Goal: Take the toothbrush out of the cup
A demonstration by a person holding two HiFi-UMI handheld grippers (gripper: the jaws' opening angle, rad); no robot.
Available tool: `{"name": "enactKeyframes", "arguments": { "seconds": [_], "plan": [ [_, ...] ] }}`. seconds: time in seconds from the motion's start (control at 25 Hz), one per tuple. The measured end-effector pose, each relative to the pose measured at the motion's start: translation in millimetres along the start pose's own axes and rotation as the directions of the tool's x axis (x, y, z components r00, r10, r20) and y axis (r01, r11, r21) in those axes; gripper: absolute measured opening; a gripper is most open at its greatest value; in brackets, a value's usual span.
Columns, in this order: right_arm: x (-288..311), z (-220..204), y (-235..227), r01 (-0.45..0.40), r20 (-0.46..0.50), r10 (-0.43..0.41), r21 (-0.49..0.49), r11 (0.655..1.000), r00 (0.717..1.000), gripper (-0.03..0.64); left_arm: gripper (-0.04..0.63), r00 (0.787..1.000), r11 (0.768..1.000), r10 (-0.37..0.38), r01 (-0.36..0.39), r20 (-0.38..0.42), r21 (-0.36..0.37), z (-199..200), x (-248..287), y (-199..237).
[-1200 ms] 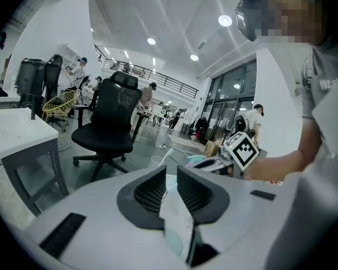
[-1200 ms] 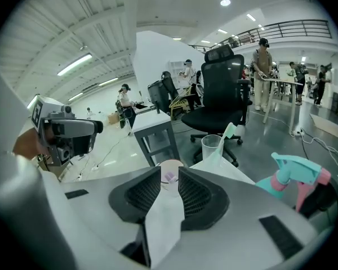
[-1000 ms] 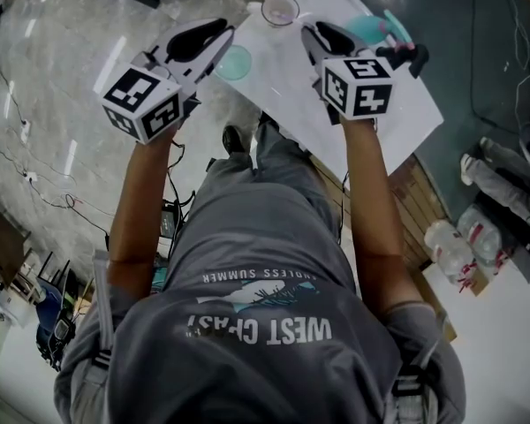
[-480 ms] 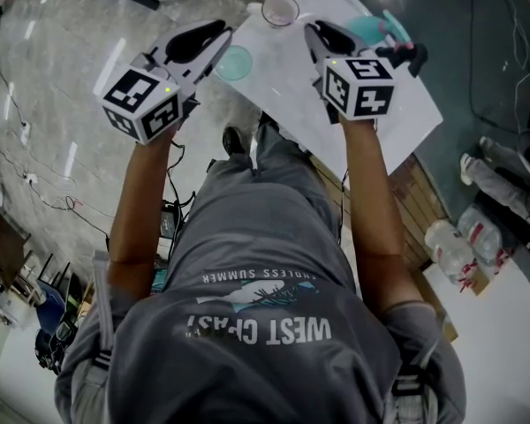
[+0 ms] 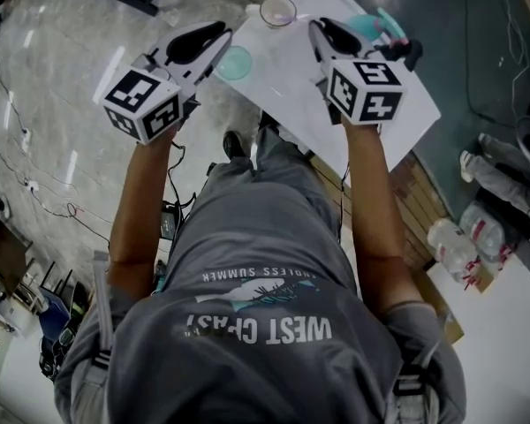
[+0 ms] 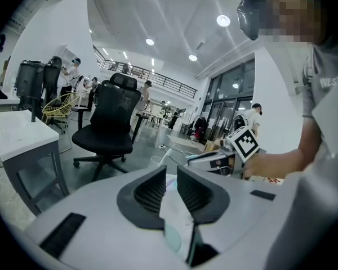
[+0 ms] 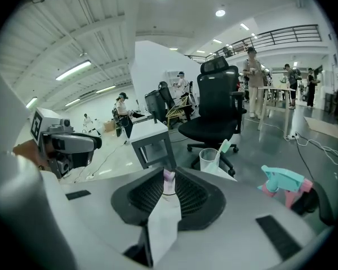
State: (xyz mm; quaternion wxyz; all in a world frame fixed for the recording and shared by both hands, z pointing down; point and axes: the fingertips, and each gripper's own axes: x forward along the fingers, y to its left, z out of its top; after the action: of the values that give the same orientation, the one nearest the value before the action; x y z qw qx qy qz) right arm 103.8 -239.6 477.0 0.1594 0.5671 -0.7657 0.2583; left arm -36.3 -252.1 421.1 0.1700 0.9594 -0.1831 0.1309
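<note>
My left tongs (image 6: 171, 173) are partly open with nothing between them. Through the gap I see only the white surface (image 5: 283, 69) and a teal disc (image 5: 234, 62) lying on it. If I sweep this side inward carelessly, I could knock that disc off the near edge.

Further right, the clear cup (image 7: 209, 161) stands near the far corner of the surface. The toothbrush (image 7: 223, 147) is in it, leaning with its teal head above the rim. The cup looks light, so pulling the brush out at a slant would likely drag or tip it. With nothing steadying it, it could go over the edge.

My right tongs (image 7: 169, 171) are open by a narrow gap and hold nothing. A small purple-topped thing (image 7: 169, 180) shows in that gap, but I judge it stands further off on the surface. The tongs point to the left of the cup, so closing here would miss the brush and might strike that small thing. A teal spray bottle (image 7: 284, 179) lies just to the right, and a wide swing could hit it.

The only writing I can read is on my shirt (image 5: 261, 325), upside down in the head view: "WEST COAST", with "ENDLESS SUMMER" above it. The cubes carry only square markers, and I can read no label on the bottle.
</note>
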Motion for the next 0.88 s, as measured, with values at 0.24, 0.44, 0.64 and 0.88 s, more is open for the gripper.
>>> {"name": "enactKeyframes", "arguments": {
  "seconds": [0.24, 0.44, 0.64, 0.88],
  "plan": [
    [-14.9, 7.5, 1.8, 0.025, 0.026, -0.025, 0.004, 1.0, 0.999, 0.074, 0.057, 1.0, 1.0, -0.011, 0.011, 0.002, 0.015, 3.6, -6.3, -4.3],
    [-31.4, 13.8, -1.4, 0.055, 0.059, -0.055, 0.017, 0.998, 0.997, 0.074, 0.057, 1.0, 0.999, -0.025, 0.025, 0.001, 0.03, 8.1, -7.4, -11.0],
    [-45.1, 14.7, -3.8, 0.077, 0.078, -0.079, 0.032, 0.997, 0.994, 0.075, 0.057, 0.999, 0.999, -0.038, 0.038, -0.001, 0.038, 8.7, -8.7, -15.9],
    [-60.5, 12.8, -8.0, 0.109, 0.097, -0.113, 0.043, 0.993, 0.989, 0.083, 0.057, 0.998, 0.997, -0.066, 0.067, -0.01, 0.05, 9.5, -3.6, -23.4]
  ]
}}
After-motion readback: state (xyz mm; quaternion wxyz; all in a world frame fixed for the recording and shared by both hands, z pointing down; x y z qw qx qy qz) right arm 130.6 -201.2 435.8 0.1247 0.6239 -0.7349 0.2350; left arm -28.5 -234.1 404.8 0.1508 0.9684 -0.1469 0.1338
